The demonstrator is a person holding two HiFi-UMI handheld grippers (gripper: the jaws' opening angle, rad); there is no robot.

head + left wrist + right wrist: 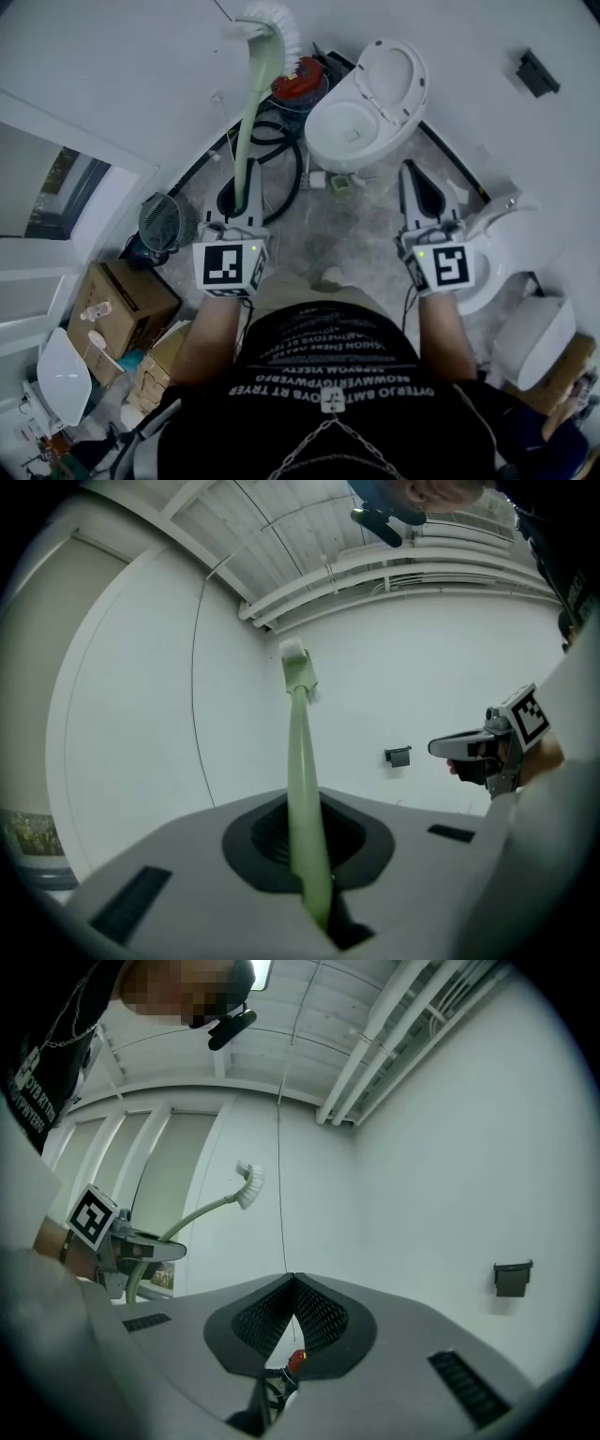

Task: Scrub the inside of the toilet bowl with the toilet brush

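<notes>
A white toilet bowl stands ahead on the floor with its lid raised. My left gripper is shut on the pale green handle of the toilet brush. The brush points up and away, its white bristles held high in front of the wall, left of the bowl and well above it. In the left gripper view the handle rises from between the jaws to the bristle head. My right gripper hangs to the right of the bowl, shut and holding nothing.
A red container and a black hose lie left of the bowl. A fan and cardboard boxes stand at the left. Another white fixture is at the right. A black holder hangs on the wall.
</notes>
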